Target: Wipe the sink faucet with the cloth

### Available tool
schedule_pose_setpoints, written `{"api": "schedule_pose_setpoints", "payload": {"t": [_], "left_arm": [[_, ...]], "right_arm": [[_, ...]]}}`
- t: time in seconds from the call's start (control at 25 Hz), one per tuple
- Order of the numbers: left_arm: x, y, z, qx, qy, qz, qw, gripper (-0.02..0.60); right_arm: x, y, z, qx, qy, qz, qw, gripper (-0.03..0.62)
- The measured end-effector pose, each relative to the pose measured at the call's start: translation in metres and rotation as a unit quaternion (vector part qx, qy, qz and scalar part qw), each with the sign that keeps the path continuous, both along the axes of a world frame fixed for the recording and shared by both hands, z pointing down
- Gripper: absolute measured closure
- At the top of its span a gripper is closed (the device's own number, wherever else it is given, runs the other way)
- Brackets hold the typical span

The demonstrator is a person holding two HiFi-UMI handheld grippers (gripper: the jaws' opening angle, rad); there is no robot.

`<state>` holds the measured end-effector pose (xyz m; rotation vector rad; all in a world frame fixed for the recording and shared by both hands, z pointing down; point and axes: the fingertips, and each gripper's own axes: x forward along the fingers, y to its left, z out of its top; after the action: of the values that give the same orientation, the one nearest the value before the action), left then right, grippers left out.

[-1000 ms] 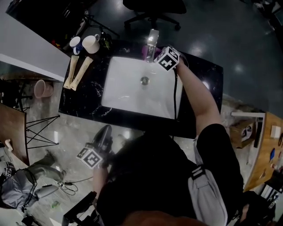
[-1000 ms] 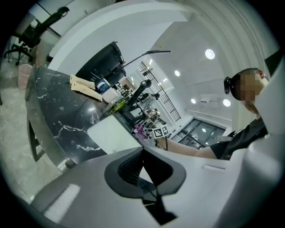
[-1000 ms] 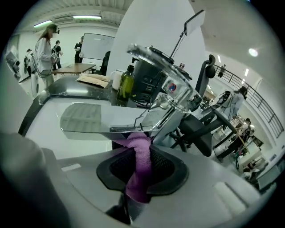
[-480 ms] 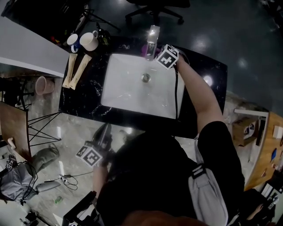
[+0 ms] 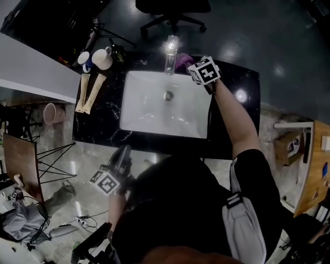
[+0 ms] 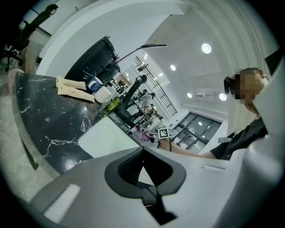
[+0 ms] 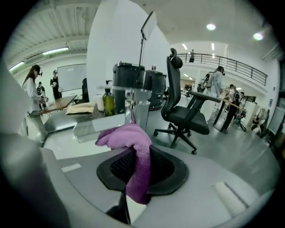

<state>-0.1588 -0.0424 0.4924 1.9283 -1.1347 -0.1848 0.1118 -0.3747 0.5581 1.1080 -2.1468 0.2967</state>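
Note:
The chrome faucet (image 5: 170,54) stands at the far rim of the white sink (image 5: 154,116). My right gripper (image 5: 198,66) hovers just right of the faucet, shut on a purple cloth (image 5: 183,63). In the right gripper view the cloth (image 7: 133,140) bulges out above the jaws and hangs down between them, with the faucet (image 7: 139,111) right behind it. Whether cloth and faucet touch is unclear. My left gripper (image 5: 122,154) hangs low in front of the counter, away from the sink. Its jaws (image 6: 142,151) are shut with nothing between them.
The black marble counter (image 5: 98,121) carries two mugs (image 5: 100,58), a green bottle (image 5: 119,52) and two long beige packets (image 5: 90,92) left of the sink. An office chair (image 5: 172,7) stands behind the counter. A pink bucket (image 5: 50,113) sits on the floor at left.
My right gripper has rolled and drawn off to the right of the faucet, taking the purple cloth with it. The left gripper has stayed where it was.

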Motion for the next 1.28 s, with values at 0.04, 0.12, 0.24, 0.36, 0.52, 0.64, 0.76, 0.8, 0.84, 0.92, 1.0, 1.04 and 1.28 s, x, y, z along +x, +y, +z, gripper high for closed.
{"api": "schedule_pose_setpoints", "payload": {"t": [0.04, 0.12, 0.24, 0.36, 0.52, 0.64, 0.76, 0.8, 0.84, 0.92, 1.0, 1.04, 1.28], "left_arm": [[0.0, -0.001, 0.0, 0.001, 0.003, 0.004, 1.0, 0.581], [0.003, -0.005, -0.001, 0.006, 0.009, 0.015, 0.9998, 0.581], [0.008, -0.009, -0.005, 0.015, 0.014, 0.027, 0.9994, 0.581], [0.008, -0.009, -0.008, 0.018, 0.019, 0.028, 0.9993, 0.581], [0.003, -0.006, -0.01, 0.021, 0.024, 0.02, 0.9993, 0.581], [-0.001, -0.003, -0.009, 0.018, 0.022, 0.01, 0.9995, 0.581], [-0.005, 0.001, -0.006, 0.012, 0.022, 0.001, 0.9997, 0.581], [-0.006, 0.002, -0.004, 0.01, 0.022, -0.002, 0.9997, 0.581], [-0.006, 0.003, -0.002, 0.007, 0.022, -0.004, 0.9997, 0.581], [-0.006, 0.004, 0.002, 0.001, 0.019, -0.008, 0.9998, 0.581], [-0.006, 0.005, 0.007, -0.006, 0.017, -0.012, 0.9998, 0.581], [-0.006, 0.006, 0.009, -0.01, 0.016, -0.015, 0.9997, 0.581], [-0.008, 0.015, 0.018, -0.029, 0.016, -0.039, 0.9987, 0.581]], "right_arm": [[0.005, 0.0, -0.016, 0.018, -0.001, 0.004, 1.0, 0.507], [0.009, 0.0, -0.051, 0.064, 0.023, -0.008, 0.998, 0.507], [0.006, -0.008, -0.095, 0.128, 0.092, -0.042, 0.987, 0.507], [0.002, -0.019, -0.122, 0.153, 0.115, -0.043, 0.98, 0.507], [0.002, -0.035, -0.126, 0.122, 0.035, 0.01, 0.992, 0.507], [-0.004, -0.037, -0.099, 0.083, 0.01, 0.009, 0.996, 0.507], [-0.009, -0.033, -0.074, 0.052, -0.023, 0.008, 0.998, 0.507], [-0.01, -0.033, -0.067, 0.044, -0.031, 0.007, 0.999, 0.507], [-0.012, -0.033, -0.061, 0.038, -0.035, 0.006, 0.999, 0.508], [-0.016, -0.035, -0.046, 0.025, -0.036, 0.001, 0.999, 0.508], [-0.017, -0.038, -0.029, 0.01, -0.029, -0.004, 1.0, 0.508], [-0.017, -0.038, -0.02, 0.001, -0.023, -0.005, 1.0, 0.508], [-0.016, -0.038, 0.044, -0.063, 0.017, -0.009, 0.998, 0.508]]}}
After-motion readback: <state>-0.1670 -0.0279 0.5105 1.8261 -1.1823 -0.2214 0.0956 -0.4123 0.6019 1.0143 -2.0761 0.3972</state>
